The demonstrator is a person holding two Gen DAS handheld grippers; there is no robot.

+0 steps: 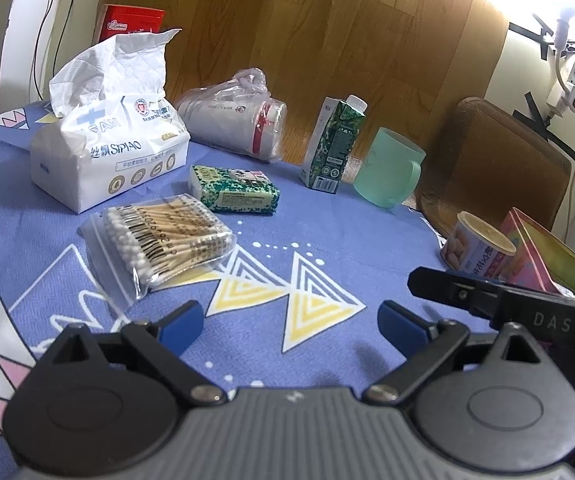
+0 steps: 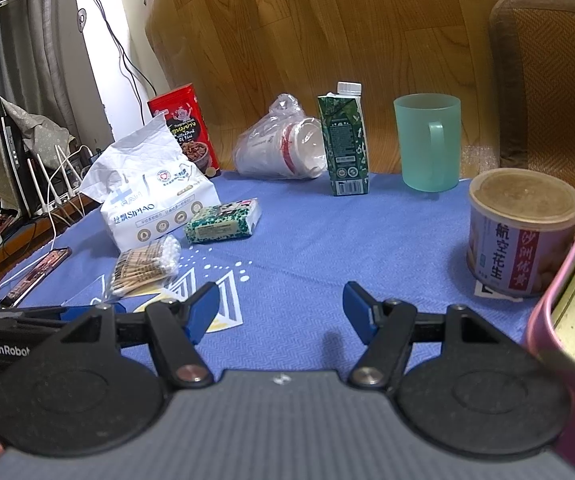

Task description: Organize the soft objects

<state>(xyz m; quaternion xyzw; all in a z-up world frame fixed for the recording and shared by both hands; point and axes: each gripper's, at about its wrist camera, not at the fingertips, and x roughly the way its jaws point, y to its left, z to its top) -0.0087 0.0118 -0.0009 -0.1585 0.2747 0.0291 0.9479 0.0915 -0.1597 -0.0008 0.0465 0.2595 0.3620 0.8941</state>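
A white tissue pack point(image 1: 107, 152) point(image 2: 155, 208) with a sheet sticking up lies at the left on the blue cloth. A small green tissue packet point(image 1: 235, 190) point(image 2: 223, 222) lies beside it. In front of both rests a clear bag of cotton swabs point(image 1: 159, 240) point(image 2: 147, 264). A plastic bag of paper cups point(image 1: 235, 120) point(image 2: 283, 148) lies on its side at the back. My left gripper point(image 1: 291, 326) is open over bare cloth, nothing between its blue pads. My right gripper point(image 2: 281, 308) is open too, empty, low over the cloth.
A green carton point(image 1: 333, 144) point(image 2: 345, 140), a teal mug point(image 1: 389, 168) point(image 2: 427, 142) and a peanut can point(image 1: 479, 246) point(image 2: 521, 232) stand at the right. A pink box point(image 2: 567, 300) sits at the far right, a red tin point(image 2: 185, 128) behind the tissues. A phone point(image 2: 35, 276) lies at the left edge.
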